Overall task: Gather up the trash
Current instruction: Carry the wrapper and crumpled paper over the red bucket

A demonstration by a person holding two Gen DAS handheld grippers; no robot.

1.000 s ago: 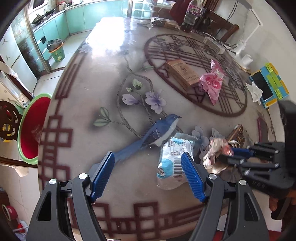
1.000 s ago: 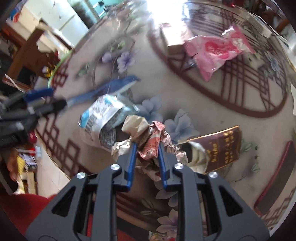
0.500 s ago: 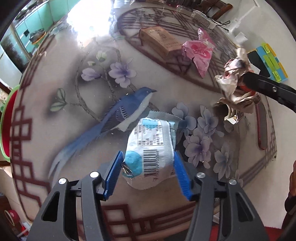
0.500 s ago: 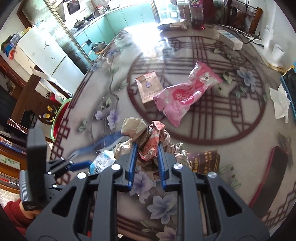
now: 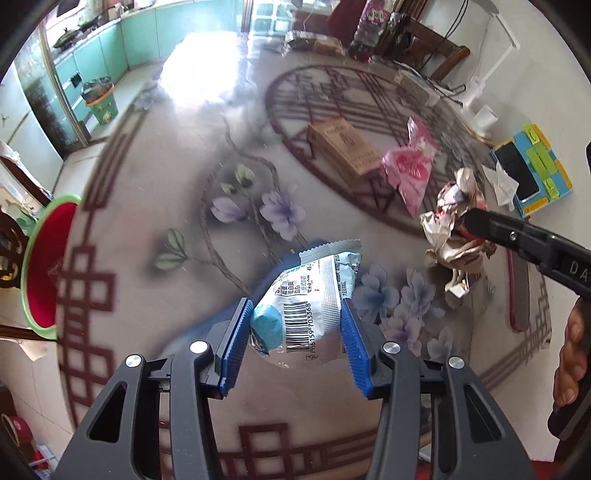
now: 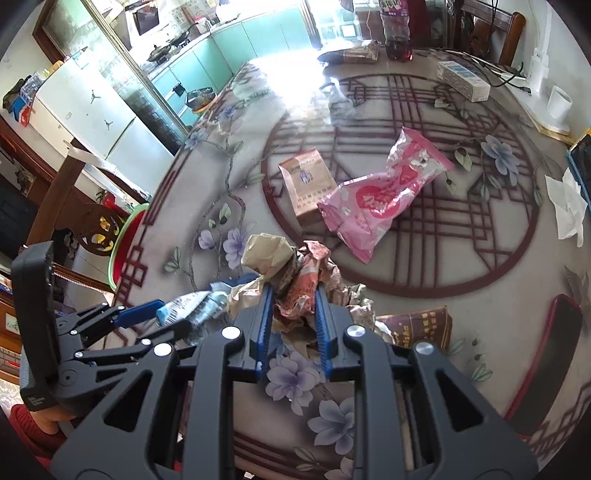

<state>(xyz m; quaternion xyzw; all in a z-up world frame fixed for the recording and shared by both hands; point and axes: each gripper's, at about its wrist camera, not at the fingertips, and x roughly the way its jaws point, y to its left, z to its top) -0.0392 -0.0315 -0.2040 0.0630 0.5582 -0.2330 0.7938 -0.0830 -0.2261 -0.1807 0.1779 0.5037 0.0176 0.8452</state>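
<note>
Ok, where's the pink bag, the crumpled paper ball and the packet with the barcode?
Pink bag (image 6: 380,197), right wrist view, on its red printed middle.
Crumpled paper ball (image 6: 301,280), right wrist view, on its reddish crumpled top.
Barcode packet (image 5: 306,314), left wrist view, on its barcode.

Red basin (image 5: 40,269) beside table (image 5: 155,192); phone (image 5: 515,173) on blue-yellow stand; bottle (image 6: 397,31) at far edge.

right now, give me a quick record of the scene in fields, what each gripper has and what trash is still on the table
left gripper: jaws closing on a blue-white snack wrapper
right gripper: shut on a crumpled paper wad
still on table: pink bag, brown box, dark brown packet, white tissue
bin: red basin with green rim, beside the table edge
</note>
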